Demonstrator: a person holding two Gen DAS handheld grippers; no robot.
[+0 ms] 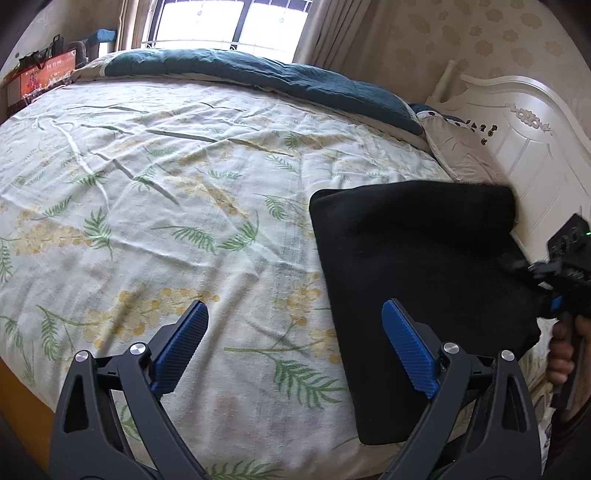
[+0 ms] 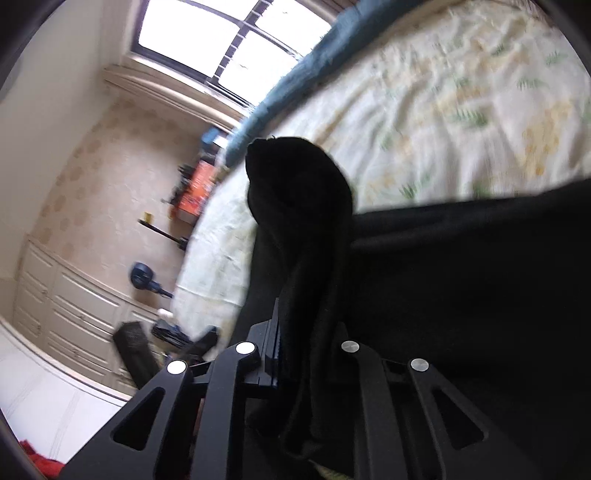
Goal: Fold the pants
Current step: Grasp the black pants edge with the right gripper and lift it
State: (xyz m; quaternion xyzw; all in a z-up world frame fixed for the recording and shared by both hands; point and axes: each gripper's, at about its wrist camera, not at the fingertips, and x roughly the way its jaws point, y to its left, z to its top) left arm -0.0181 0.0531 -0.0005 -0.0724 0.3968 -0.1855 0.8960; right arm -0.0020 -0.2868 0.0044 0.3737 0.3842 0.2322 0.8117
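Note:
The black pants point(image 1: 417, 280) lie folded into a thick rectangle on the right side of the bed. My left gripper point(image 1: 295, 325) is open and empty, hovering over the sheet just left of the pants. My right gripper point(image 1: 546, 291) comes in from the right edge and grips the pants' right side. In the right wrist view, my right gripper point(image 2: 306, 332) is shut on a bunch of the black pants point(image 2: 303, 206), which stands up between the fingers and hides them.
The bed point(image 1: 166, 206) has a floral sheet. A dark teal quilt point(image 1: 258, 74) lies along its far edge. A white headboard point(image 1: 535, 147) and pillow point(image 1: 454, 144) are on the right. A window point(image 1: 232, 22) is behind. White cabinets point(image 2: 74, 314) show beyond the bed.

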